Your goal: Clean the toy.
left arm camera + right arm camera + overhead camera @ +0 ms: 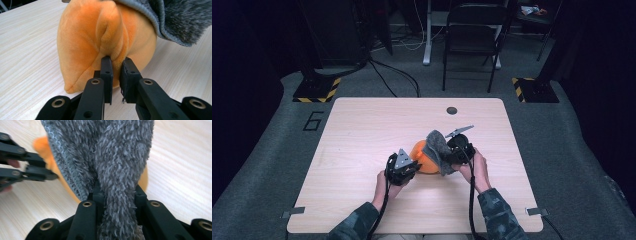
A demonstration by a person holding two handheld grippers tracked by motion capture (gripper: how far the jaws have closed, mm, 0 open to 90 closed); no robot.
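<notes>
An orange plush toy (426, 156) lies at the middle of the wooden table (362, 130). A fuzzy grey cloth (439, 150) is draped over its right side. My left gripper (408, 167) sits at the toy's left, and in the left gripper view it (116, 62) is shut on a pinched fold of the orange plush (107, 37). My right gripper (455, 152) holds the cloth from the right; in the right gripper view it (117, 192) is shut on a bunched strip of the grey cloth (110, 157). The other hand's black jaws come in at that view's left edge.
A small dark round hole (452, 110) marks the table's far edge. A black folding chair (473, 35) and cables stand on the floor beyond. Two stand bases with yellow-black stripes (317, 89) flank the far corners.
</notes>
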